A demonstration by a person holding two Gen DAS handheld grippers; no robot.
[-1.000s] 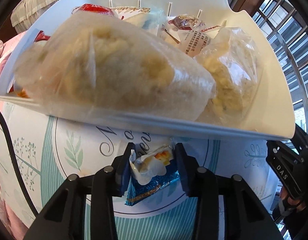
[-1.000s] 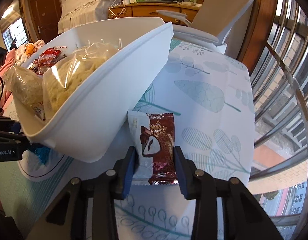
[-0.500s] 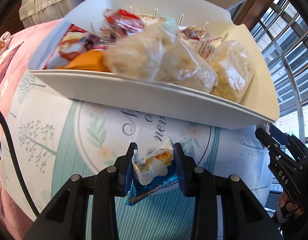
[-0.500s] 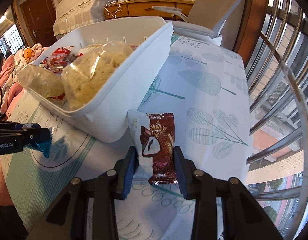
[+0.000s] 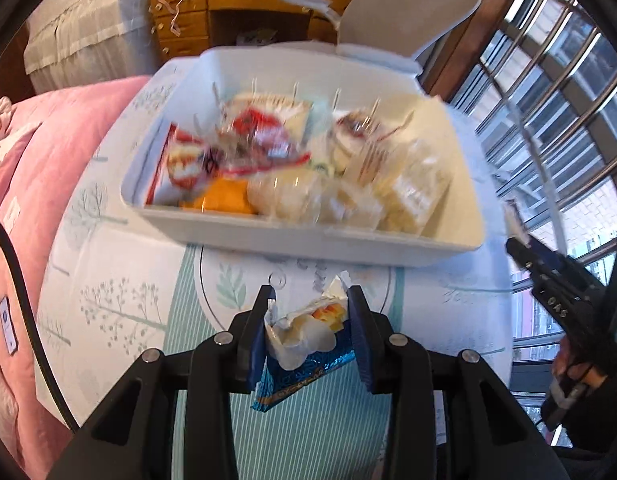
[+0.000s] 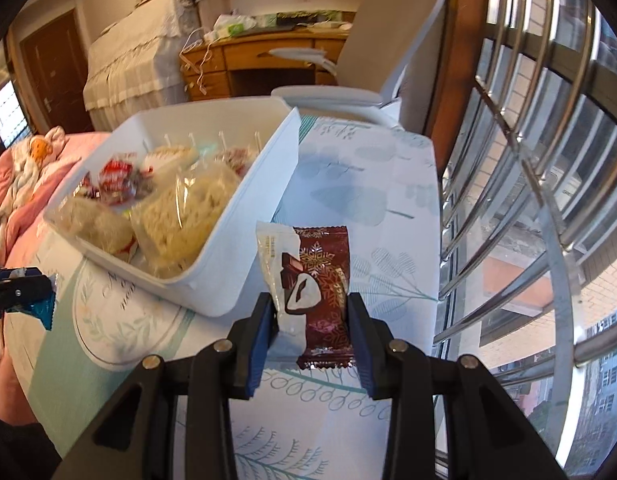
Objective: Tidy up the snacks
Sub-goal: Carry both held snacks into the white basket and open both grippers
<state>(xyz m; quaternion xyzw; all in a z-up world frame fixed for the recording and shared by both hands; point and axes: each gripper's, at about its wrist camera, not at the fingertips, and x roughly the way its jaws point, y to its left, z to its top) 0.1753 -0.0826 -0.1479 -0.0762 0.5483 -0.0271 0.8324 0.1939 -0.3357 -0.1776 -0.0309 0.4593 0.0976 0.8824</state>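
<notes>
Left gripper (image 5: 310, 330) jaws on crinkly blue foil packet (image 5: 304, 364), right gripper (image 6: 310, 320) jaws on glossy maroon wrapper (image 6: 312, 292)

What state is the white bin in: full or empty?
Nearly full. The white bin holds clear bags of pale snacks and red-wrapped packets piled near its rim.

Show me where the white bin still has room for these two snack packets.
Inside the white bin, the bare strip along its window-side wall, beside the clear noodle bags, looks free. The middle and bed side are piled with red wrappers and an orange pack.
</notes>
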